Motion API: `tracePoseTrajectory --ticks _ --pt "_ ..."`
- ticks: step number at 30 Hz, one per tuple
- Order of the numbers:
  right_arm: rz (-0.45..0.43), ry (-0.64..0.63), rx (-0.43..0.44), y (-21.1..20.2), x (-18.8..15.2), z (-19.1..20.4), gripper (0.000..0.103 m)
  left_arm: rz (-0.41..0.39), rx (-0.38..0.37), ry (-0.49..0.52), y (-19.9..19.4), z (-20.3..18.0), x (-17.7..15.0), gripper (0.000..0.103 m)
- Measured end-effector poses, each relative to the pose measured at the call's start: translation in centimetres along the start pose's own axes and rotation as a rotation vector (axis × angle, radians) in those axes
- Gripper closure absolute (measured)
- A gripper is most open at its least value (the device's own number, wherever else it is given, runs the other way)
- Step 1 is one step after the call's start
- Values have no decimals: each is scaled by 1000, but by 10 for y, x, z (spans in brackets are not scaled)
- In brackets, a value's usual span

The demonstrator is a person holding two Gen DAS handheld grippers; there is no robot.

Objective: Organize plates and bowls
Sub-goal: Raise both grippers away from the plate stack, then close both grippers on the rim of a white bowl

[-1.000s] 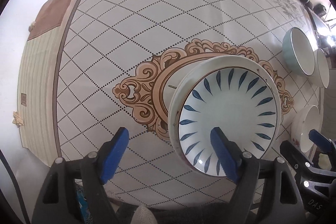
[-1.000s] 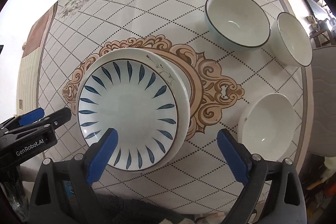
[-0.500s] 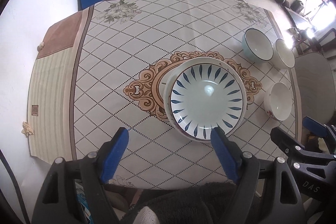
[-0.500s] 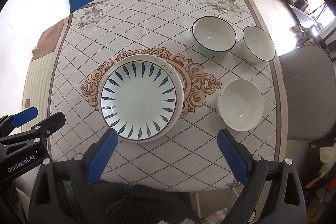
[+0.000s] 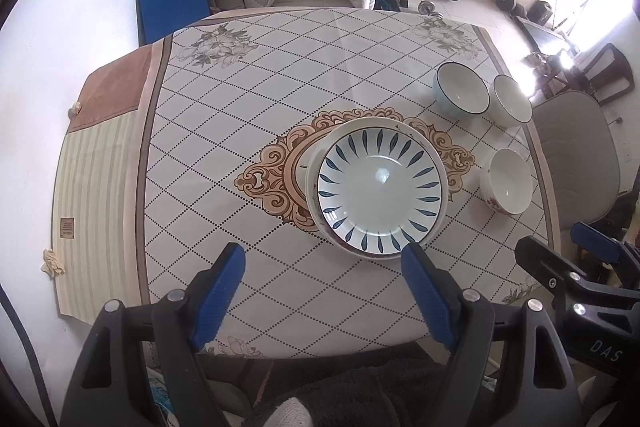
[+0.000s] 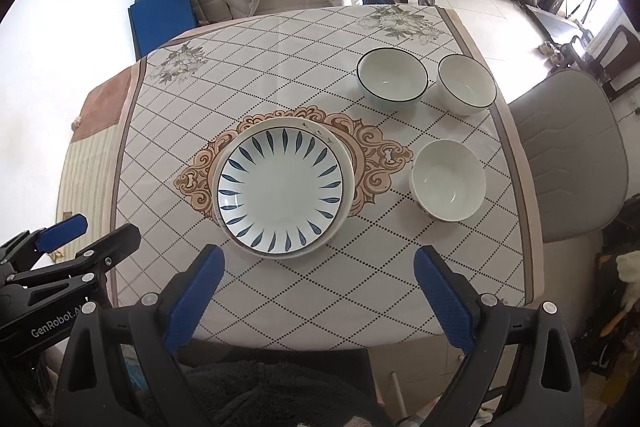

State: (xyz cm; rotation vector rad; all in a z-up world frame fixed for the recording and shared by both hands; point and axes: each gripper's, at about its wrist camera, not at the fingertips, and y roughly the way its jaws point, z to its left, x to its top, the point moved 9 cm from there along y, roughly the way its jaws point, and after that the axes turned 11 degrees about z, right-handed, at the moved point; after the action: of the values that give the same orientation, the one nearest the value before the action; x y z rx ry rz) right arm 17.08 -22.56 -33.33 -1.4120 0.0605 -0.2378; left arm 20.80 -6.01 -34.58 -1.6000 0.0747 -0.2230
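Sitting in the middle of the table (image 6: 280,39) is a plate with blue leaf marks (image 6: 282,190), and it rests on top of a bigger white plate (image 6: 347,163). 3 bowls wait near the right edge: a dark-rimmed bowl (image 6: 392,77) and a second rimmed bowl (image 6: 466,83) toward the far right corner, almost touching, and a plain white bowl (image 6: 449,181) closer to the near edge. The left gripper (image 5: 326,293) and the right gripper (image 6: 320,297) both hang high over the near edge with their jaws wide apart and nothing in them. I think the bowls could clink or tip if 1 is grabbed by its thin rim, because smooth bowls slip.
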Motion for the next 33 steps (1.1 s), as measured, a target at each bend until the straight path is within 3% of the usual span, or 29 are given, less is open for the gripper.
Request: tracePoseTrajectory --ticks 3,7,12,15,18,20,26,29,31,33 --pt "-13 77 85 1 4 -19 5 -53 44 23 -4 -7 11 23" --pt "-23 173 86 4 11 -68 5 -73 0 59 0 -33 31 23" --pt "-26 245 65 14 26 -140 5 33 -133 132 32 -91 54 23" --pt "7 264 102 33 38 -181 6 96 -200 156 61 -129 65 24" --pt "62 257 140 60 53 -217 11 161 -213 179 94 -166 76 37" --pt "114 247 155 81 61 -236 18 217 -223 174 117 -186 80 46" --pt "279 149 239 158 85 -261 39 333 -194 167 183 -238 99 59" --pt "345 116 276 190 91 -264 58 389 -183 140 208 -252 100 69" --pt "372 103 289 205 94 -266 77 407 -176 109 218 -256 101 71" --pt "385 81 282 215 96 -269 84 411 -161 95 223 -258 101 79"
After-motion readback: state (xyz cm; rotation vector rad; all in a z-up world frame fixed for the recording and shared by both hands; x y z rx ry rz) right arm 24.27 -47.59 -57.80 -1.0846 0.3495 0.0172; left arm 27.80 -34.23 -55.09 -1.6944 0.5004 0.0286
